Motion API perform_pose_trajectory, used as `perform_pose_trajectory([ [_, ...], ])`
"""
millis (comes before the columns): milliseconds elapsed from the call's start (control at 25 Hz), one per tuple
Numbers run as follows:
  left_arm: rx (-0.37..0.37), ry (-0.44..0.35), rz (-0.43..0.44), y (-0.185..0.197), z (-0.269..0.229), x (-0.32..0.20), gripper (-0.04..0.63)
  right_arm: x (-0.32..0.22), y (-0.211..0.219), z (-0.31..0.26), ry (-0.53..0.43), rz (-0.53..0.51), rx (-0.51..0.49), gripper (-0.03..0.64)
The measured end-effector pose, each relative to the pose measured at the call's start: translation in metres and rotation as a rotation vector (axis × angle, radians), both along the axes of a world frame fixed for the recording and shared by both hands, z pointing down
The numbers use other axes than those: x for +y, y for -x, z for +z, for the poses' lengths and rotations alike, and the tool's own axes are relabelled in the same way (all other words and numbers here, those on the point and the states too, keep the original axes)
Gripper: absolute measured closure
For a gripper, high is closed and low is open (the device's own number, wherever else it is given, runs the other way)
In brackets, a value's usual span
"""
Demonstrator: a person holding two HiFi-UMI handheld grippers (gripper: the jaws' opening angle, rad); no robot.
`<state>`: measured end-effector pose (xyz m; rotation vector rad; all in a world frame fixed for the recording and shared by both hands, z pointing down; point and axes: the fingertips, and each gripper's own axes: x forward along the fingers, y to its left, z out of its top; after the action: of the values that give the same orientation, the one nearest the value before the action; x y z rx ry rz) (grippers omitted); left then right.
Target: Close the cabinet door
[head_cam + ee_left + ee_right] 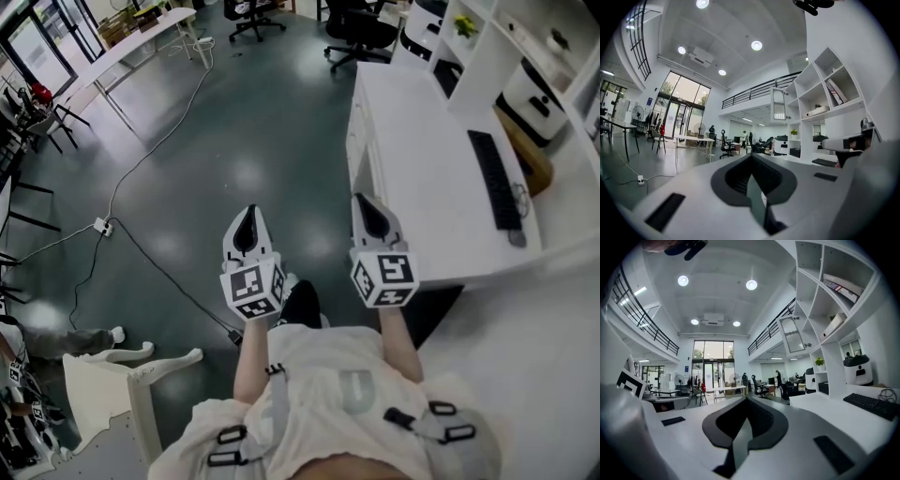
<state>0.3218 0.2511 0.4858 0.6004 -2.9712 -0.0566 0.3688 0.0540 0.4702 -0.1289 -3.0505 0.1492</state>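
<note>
The person stands at the near left corner of a long white counter (422, 159). Both tools are held out roughly level, side by side and apart. The left gripper (249, 216) hangs over the glossy dark grey-green floor (234, 141). Its jaws are pressed together, with nothing between them. The right gripper (367, 202) sits just over the counter's near left edge. Its jaws are likewise closed tight on nothing.

The white-framed, glass-panelled cabinet door (793, 336) stands open. It is swung out from the upper part of the tall white open shelf unit (833, 363) that rises along the counter's right side. The door is high up beyond the counter's far end, well apart from both grippers, and neither one touches it.

A flat black keyboard (495, 180) lies near the counter's right edge. A brown cardboard box (527, 155) is just beside it, against the shelf unit. A small green potted plant (819, 362) sits in a shelf compartment towards the far end.

On the floor to the left, a black cable runs to a white power strip (101, 226). A white carved chair (131, 375) stands near the person's left side.
</note>
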Motion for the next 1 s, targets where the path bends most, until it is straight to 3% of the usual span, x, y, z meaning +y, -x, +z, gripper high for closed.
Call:
perform_pose_trajectory([
  [480,0.016,-0.021,0.059,0.087,0.018,-0.022,0.591,-0.017,0.075,0.041,0.017,0.002,0.084,0.612],
  [1000,0.052,-0.029,0.073,0.257,0.020,-0.020,0.591,-0.002,0.247,0.027,-0.004,-0.061,0.097,0.612],
])
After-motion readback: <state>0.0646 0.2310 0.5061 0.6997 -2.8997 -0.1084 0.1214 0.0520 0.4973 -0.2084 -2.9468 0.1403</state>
